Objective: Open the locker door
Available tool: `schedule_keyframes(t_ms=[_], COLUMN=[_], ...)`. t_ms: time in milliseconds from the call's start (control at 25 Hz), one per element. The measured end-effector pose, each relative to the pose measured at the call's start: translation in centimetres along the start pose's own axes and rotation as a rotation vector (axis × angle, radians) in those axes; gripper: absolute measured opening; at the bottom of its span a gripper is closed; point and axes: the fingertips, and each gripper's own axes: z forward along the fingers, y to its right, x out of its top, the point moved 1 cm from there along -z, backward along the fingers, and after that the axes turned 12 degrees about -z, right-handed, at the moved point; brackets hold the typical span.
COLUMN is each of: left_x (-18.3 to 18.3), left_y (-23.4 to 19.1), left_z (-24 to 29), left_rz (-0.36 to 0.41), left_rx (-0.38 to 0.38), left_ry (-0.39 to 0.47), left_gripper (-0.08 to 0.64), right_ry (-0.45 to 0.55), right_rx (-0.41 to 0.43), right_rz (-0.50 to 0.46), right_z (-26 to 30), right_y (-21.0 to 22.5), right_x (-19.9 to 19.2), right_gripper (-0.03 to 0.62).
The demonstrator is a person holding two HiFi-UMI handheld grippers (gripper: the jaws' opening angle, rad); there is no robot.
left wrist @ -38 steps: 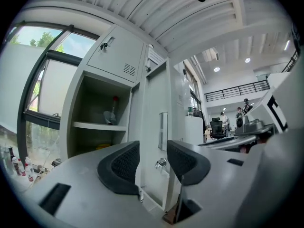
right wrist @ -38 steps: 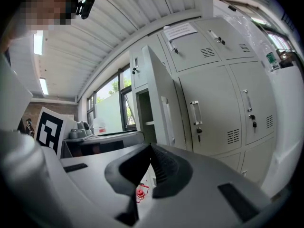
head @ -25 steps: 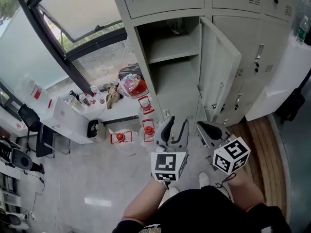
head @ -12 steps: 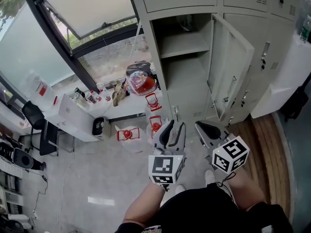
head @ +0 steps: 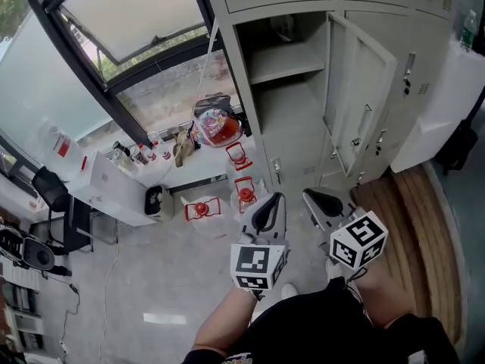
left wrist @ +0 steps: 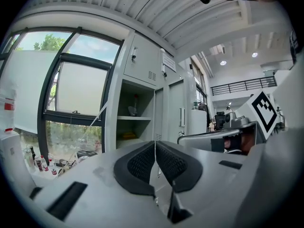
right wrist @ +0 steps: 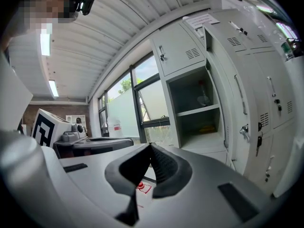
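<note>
The grey locker (head: 284, 89) stands ahead with its lower compartment showing a shelf (head: 286, 64). Its door (head: 362, 82) is swung out to the right. In the head view both grippers hang low in front of it, apart from the door. My left gripper (head: 267, 212) has its jaws closing until the pads meet, with nothing between them (left wrist: 155, 151). My right gripper (head: 324, 203) is shut and empty too (right wrist: 151, 150). The open compartment (left wrist: 135, 122) and the door (right wrist: 237, 103) also show past the jaws in both gripper views.
Shut locker doors (head: 413, 74) continue to the right, beside a white cabinet (head: 443, 105). Red-and-clear items (head: 244, 189) lie on the floor by the locker's foot. A white table with bottles (head: 129, 165) and a large window (head: 129, 21) are at the left. Wooden flooring (head: 413, 226) runs along the right.
My left gripper's jaws, apart a second ago, have come together. The locker door stays swung out and both grippers stay low in front of it.
</note>
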Motion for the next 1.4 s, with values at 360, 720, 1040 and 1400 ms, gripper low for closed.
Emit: schedule_keyframes(t_ms=[360, 720, 1040, 1400], left_x=[-1.0, -1.0, -0.9, -0.9], left_y=[0.6, 1.3, 1.8, 1.7], left_z=[-1.3, -1.9, -1.7, -1.4], left_rz=[-0.016, -0.01, -0.008, -0.007], left_rx=[-0.062, -0.089, -0.099, -0.094], left_ry=[-0.016, -0.016, -0.016, -0.019], left_gripper=[0.023, 0.021, 0.022, 0.022], right_ry=[-0.017, -0.028, -0.033, -0.038], right_rx=[-0.048, -0.072, -0.076, -0.071], right_rz=[-0.022, -0.039, -0.054, -0.052], right_z=[-1.1, -2.3, -2.6, -2.4], right_y=[-1.2, -1.7, -1.4, -1.0], right_x=[-0.3, -0.4, -0.4, -0.5], right_gripper=[0.054, 0.054, 0.054, 0.054])
